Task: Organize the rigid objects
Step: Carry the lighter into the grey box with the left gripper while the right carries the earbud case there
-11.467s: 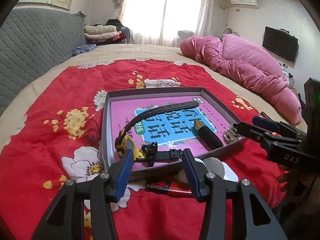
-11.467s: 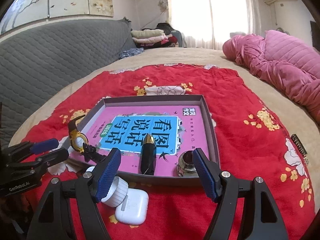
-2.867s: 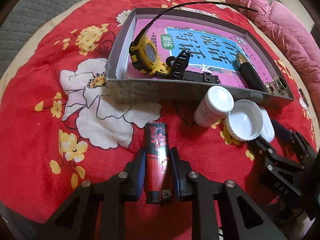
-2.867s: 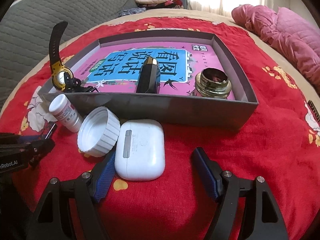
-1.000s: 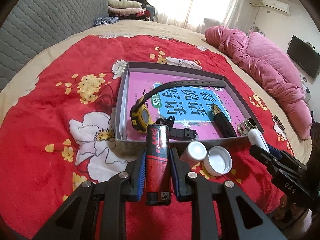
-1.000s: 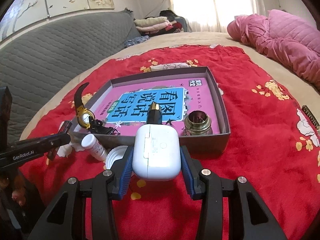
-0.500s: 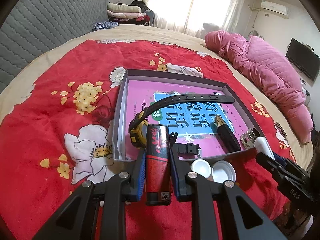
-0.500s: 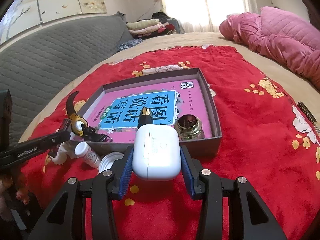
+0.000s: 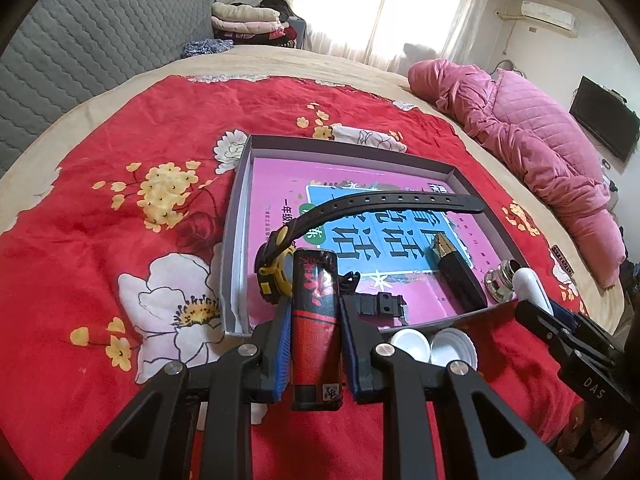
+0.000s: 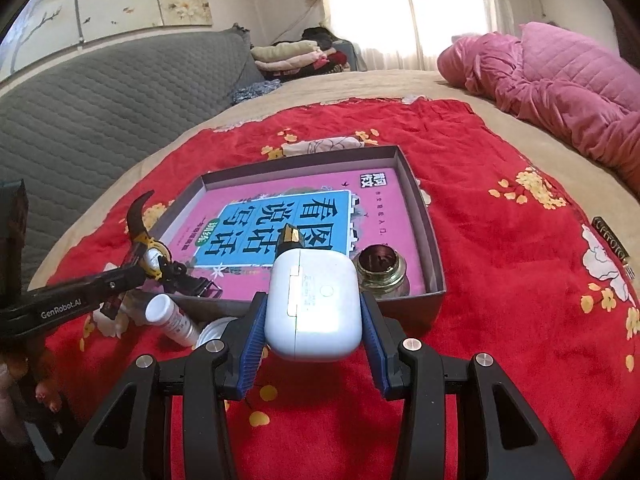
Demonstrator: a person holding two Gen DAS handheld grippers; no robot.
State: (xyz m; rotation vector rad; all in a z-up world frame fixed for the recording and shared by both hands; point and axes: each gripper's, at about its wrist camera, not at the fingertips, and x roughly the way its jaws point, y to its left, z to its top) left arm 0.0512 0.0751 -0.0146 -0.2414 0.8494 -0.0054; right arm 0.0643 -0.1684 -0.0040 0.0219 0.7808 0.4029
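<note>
Both tongs grip loads: left tongs (image 9: 312, 336) clamp a red lighter (image 9: 315, 312), right tongs (image 10: 312, 336) a white earbud case (image 10: 314, 304).

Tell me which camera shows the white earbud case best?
The right wrist view: the white earbud case fills the middle, clamped between the right gripper fingers. The left wrist view catches only its end at the right edge.

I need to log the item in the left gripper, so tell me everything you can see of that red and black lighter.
The lighter is a slim upright block with a rounded top, glossy black above with a red floral print, patterned red below, and a black base bearing a small white label. The left gripper is shut on it, blue pads pressing both long sides. It hangs above the red blanket, just before the box's near wall.
</note>
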